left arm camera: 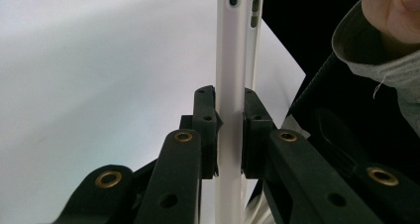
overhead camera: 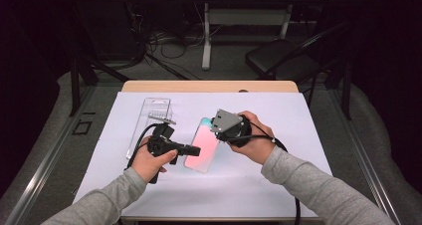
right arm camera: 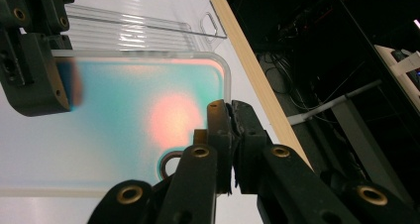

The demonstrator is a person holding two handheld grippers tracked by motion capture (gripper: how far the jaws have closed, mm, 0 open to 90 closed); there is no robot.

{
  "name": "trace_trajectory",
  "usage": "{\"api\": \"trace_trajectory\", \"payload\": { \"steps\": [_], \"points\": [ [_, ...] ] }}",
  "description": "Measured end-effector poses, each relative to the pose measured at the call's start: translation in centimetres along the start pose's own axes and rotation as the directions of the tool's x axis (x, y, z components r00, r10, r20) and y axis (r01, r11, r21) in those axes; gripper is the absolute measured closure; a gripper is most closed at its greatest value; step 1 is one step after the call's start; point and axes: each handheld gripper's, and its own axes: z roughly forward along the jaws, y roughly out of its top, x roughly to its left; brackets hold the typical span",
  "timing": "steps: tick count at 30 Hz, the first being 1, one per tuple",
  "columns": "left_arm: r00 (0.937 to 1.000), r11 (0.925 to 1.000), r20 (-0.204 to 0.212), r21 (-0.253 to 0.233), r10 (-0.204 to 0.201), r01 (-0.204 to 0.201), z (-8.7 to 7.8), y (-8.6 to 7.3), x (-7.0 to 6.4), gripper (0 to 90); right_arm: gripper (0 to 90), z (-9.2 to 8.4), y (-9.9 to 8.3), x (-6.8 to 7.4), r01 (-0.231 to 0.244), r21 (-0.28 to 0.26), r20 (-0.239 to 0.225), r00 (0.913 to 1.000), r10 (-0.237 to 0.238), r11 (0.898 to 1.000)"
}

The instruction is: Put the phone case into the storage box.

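Two grippers have the frosted pink-teal phone case (overhead camera: 205, 144) lifted just off the white mat (overhead camera: 278, 135), left gripper (overhead camera: 195, 150) clamped on one edge, right gripper (overhead camera: 215, 127) pinching the far end, while the clear packaging tray (overhead camera: 150, 120) lies apart, seemingly emptied, so only placing remains.

A translucent phone case (overhead camera: 205, 144) with a teal-to-pink gradient and a clear rim is held just above the white tabletop (overhead camera: 278, 135), lengthwise away from the person, pinched at one side edge and one end.
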Motion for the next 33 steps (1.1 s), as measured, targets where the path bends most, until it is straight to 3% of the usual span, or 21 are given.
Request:
{"api": "trace_trajectory", "payload": {
  "steps": [24,33],
  "points": [
    [1.0,0.9999,0.006,-0.009,-0.003,0.004,-0.11,-0.07,0.1,81.9,87.3,0.04,0.03,-0.07,-0.019,-0.003,-0.006,0.9998,0.019,1.0],
    [1.0,0.9999,0.005,-0.011,-0.001,0.001,0.01,-0.02,0.1,81.9,77.9,0.23,0.13,0.13,-0.021,-0.021,-0.012,0.9997,0.021,1.0]
  ]
}}
